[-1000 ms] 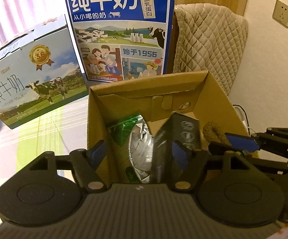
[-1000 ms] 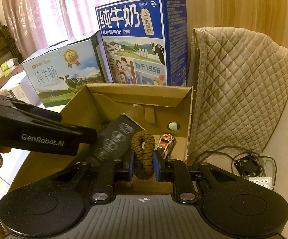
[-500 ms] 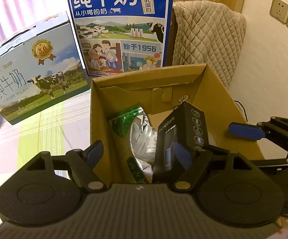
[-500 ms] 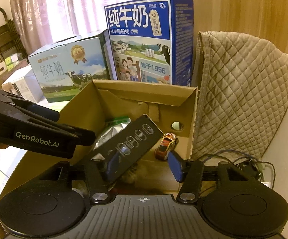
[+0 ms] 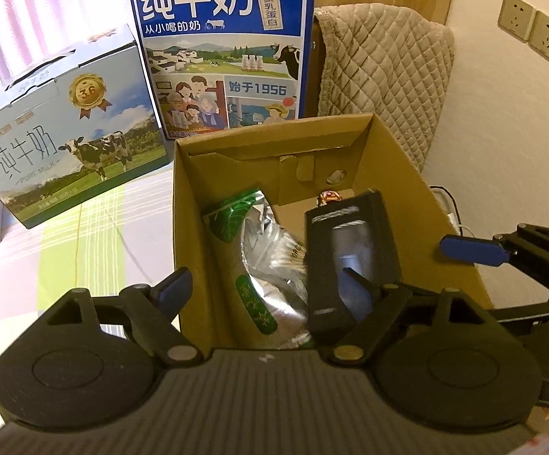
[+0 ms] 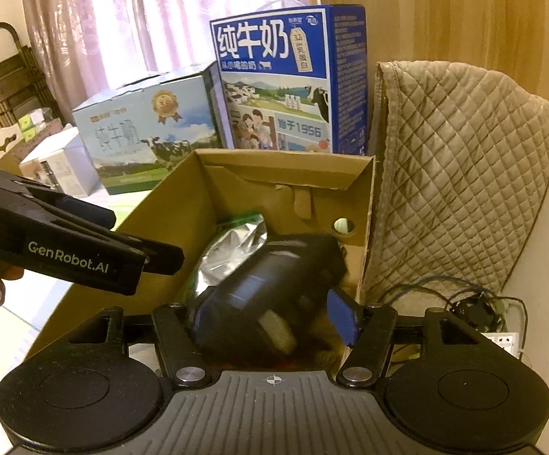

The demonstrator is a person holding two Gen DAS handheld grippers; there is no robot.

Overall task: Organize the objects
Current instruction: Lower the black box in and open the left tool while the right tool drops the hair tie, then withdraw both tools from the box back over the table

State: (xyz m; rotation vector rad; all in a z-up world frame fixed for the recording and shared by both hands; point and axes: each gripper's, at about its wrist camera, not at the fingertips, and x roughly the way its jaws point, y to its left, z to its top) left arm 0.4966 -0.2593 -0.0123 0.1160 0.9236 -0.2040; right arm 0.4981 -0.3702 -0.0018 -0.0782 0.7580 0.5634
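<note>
The black box [image 5: 350,250] is seen tilted inside the cardboard box [image 5: 395,174], leant against the foil pouch [image 5: 266,250]; both the left gripper [image 5: 263,284] and right gripper [image 6: 270,318] are held above with jaws spread, nothing pinched, presumably for clearance

You are working in a home — sheer curtains [image 6: 122,19], quilted cover [image 6: 456,174], wall sockets [image 5: 532,32], milk cartons [image 5: 221,49] on a checked cloth [image 5: 65,250].
</note>
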